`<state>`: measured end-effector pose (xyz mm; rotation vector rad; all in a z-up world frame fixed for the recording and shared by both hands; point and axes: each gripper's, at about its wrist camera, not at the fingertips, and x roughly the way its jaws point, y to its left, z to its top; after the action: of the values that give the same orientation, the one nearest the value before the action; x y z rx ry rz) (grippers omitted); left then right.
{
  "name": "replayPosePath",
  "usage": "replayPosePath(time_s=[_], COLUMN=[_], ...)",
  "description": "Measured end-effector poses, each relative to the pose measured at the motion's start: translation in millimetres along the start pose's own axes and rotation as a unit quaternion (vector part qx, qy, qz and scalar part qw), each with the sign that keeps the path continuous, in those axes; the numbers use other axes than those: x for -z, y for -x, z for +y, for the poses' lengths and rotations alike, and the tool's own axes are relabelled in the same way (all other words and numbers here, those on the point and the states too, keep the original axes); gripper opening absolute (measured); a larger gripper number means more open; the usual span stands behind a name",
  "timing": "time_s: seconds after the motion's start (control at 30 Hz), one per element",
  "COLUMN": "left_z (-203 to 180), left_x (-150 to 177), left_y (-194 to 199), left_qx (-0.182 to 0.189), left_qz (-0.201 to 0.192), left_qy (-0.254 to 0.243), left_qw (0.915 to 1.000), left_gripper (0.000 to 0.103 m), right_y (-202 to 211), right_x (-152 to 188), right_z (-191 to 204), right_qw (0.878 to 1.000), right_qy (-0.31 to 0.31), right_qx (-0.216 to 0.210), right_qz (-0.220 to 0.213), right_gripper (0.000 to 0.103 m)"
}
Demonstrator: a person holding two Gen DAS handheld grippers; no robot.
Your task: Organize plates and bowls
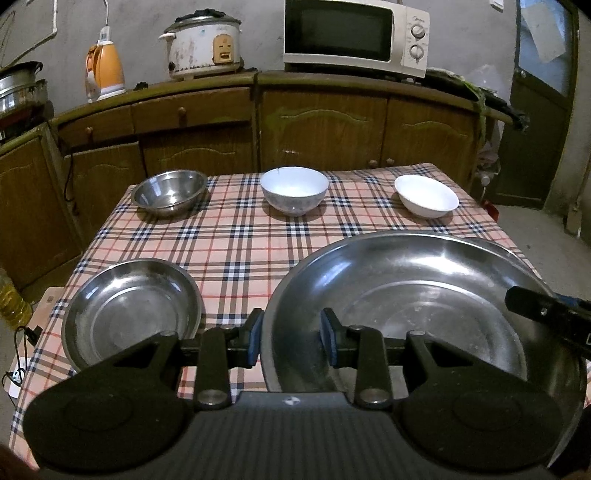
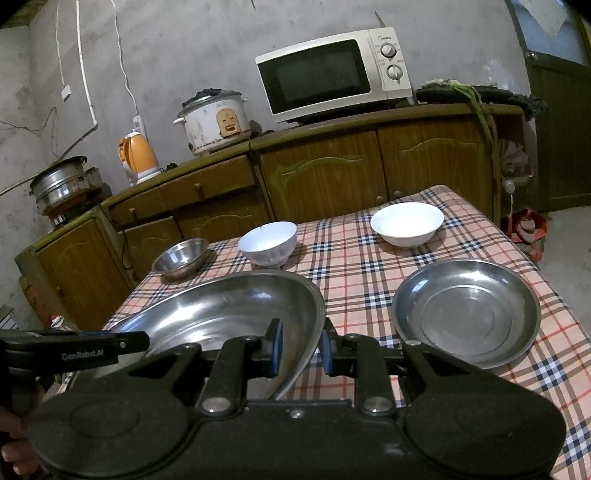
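A large steel plate (image 1: 399, 295) sits at the near edge of the checked table; it also shows in the right wrist view (image 2: 229, 310). My left gripper (image 1: 291, 339) is open and straddles its left rim. My right gripper (image 2: 301, 349) is open and straddles its right rim. A smaller steel plate lies left of it in the left wrist view (image 1: 133, 314). The right wrist view shows a small steel plate (image 2: 467, 317) to the right. At the far side stand a steel bowl (image 1: 170, 192), a white-blue bowl (image 1: 294, 190) and a shallow white bowl (image 1: 426, 195).
The table with its plaid cloth (image 1: 240, 243) stands before wooden cabinets (image 1: 325, 125). On the counter are a microwave (image 1: 354, 35), a rice cooker (image 1: 203, 46), an orange kettle (image 1: 105, 70) and steel pots (image 1: 20, 88). A door (image 1: 543, 103) is at the right.
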<state>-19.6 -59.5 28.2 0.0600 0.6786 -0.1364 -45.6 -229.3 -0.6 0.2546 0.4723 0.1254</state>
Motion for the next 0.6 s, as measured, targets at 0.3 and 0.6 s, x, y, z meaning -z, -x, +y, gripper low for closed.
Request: replayPosePath(time_s=[0.3,0.6], left_z=[0,1], left_x=[0,2], left_y=[-4,-11], left_qx=[-0.002,-0.004], left_qz=[0.006,0.014], left_qy=[0.002,0.004], left_qw=[1.0,0.9999], left_gripper=[0.033,0.033], right_y=[-3,-9], right_x=[1,4], right_z=[0,0], right_qw=[1.0,1.0], right_qy=[-0.001,-0.002], right_qx=[0.001,0.002], right_qz=[0.003,0.008], right_gripper=[0.028,0.028])
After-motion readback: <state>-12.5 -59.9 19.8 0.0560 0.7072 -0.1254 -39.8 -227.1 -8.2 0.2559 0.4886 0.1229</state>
